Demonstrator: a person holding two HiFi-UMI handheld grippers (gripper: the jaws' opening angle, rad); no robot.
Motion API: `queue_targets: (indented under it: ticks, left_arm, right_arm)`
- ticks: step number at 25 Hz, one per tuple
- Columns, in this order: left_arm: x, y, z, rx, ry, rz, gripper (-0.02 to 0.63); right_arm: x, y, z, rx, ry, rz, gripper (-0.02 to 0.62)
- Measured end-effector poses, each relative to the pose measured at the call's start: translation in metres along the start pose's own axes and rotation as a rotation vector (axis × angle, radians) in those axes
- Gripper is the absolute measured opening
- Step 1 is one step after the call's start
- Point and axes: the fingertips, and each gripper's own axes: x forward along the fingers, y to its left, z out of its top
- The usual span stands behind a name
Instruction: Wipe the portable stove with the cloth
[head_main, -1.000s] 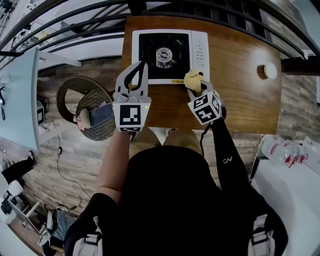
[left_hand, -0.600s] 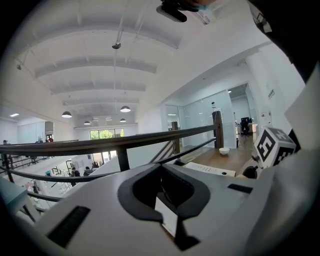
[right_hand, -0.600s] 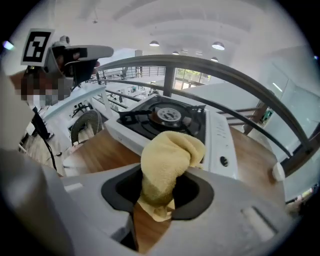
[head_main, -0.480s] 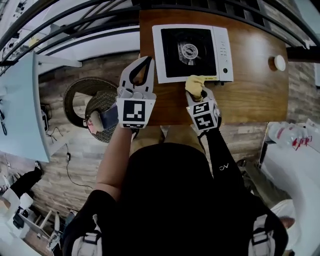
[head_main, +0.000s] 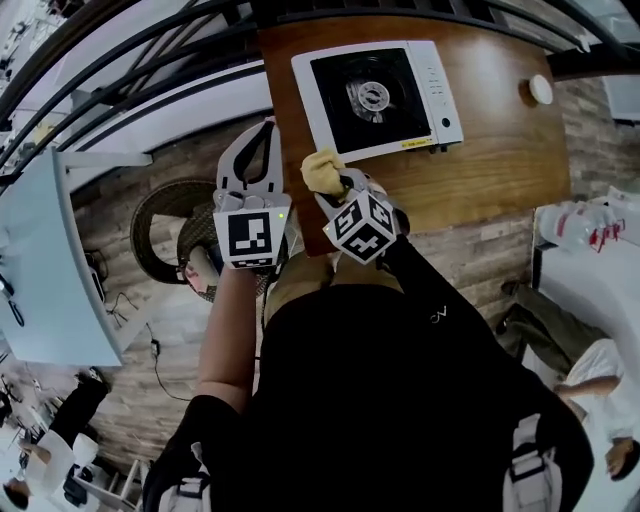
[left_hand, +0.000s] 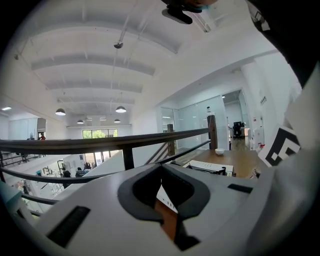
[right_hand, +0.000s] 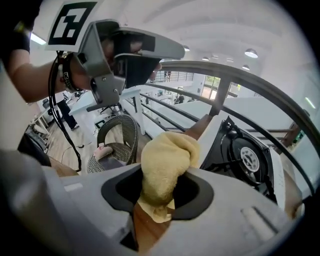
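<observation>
The portable stove (head_main: 375, 95), white with a black burner top, sits on the wooden table (head_main: 480, 170). My right gripper (head_main: 335, 180) is shut on a bunched yellow cloth (head_main: 324, 170), just off the stove's near left corner, above the table's near edge. In the right gripper view the cloth (right_hand: 165, 167) bulges out between the jaws, and the stove (right_hand: 245, 155) lies ahead to the right. My left gripper (head_main: 263, 127) is shut with nothing in it, out past the table's left edge. Its tips meet in the left gripper view (left_hand: 161, 167), where the stove (left_hand: 210, 167) shows far off.
A small white bowl (head_main: 541, 88) stands at the table's far right. A wicker chair (head_main: 175, 220) stands on the floor left of the table. A dark railing (head_main: 150, 50) runs behind the table. The left gripper (right_hand: 130, 50) hangs close above the right one's view.
My right gripper has carried the cloth left along the stove's front edge to its near left corner. The left gripper stays shut beside the table. The head view has turned.
</observation>
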Motion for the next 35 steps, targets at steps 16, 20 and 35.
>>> queue_targets:
  ticks: [16, 20, 35]
  left_arm:
    - [0.039, 0.055, 0.005, -0.020, -0.011, 0.097, 0.009]
    - [0.048, 0.060, 0.008, -0.018, -0.020, 0.135, 0.008]
    - [0.115, 0.058, 0.019, -0.039, -0.019, 0.148, 0.009]
  right_arm:
    - [0.032, -0.092, 0.094, -0.076, -0.031, -0.024, 0.141]
    - [0.052, -0.144, 0.125, -0.090, -0.041, -0.065, 0.141]
    - [0.061, -0.258, 0.162, -0.121, -0.108, -0.175, 0.141]
